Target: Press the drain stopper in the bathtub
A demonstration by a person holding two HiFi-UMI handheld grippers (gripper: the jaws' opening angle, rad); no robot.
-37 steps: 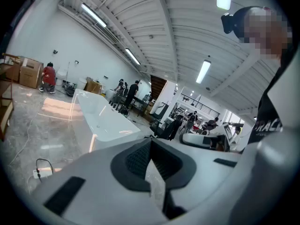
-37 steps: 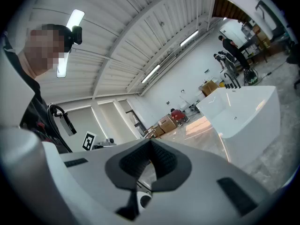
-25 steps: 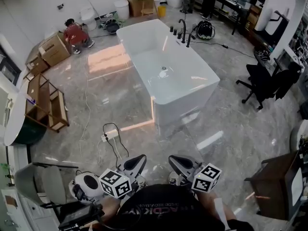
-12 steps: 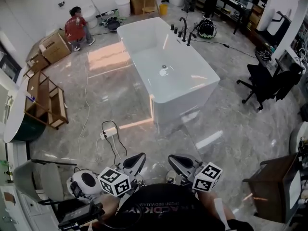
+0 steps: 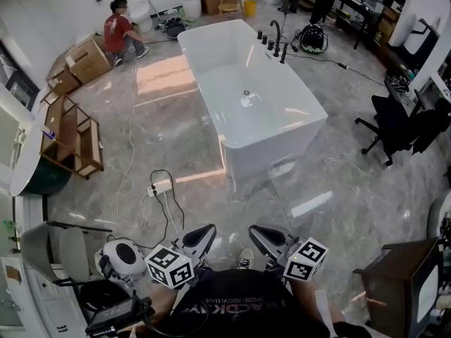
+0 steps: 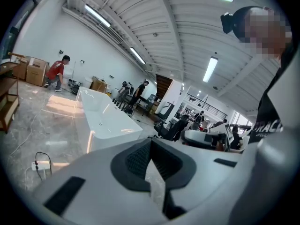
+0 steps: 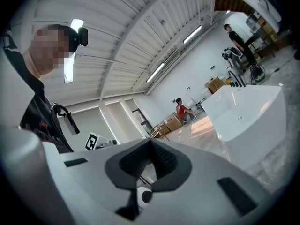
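White bathtub (image 5: 271,150) well ahead on grey marble floor (image 5: 176,139), shifted slightly right in frame vs half a second ago. Looks like head-view drift only.

Inside the tub: drain stopper (image 5: 246,93) on the bottom, toward the faucet (image 5: 280,37) end. Same place in the tub as before. Well apart from both claws.

Left gripper (image 5: 204,233) and right gripper (image 5: 260,234) low by the torso, roughly where they were, tips forward. Both closed tip to tip, gripping nothing.

Person in red (image 5: 118,30) beside cardboard boxes (image 5: 88,58), also drifted slightly right in frame. Power strip (image 5: 161,187) on the floor between tub and grippers.
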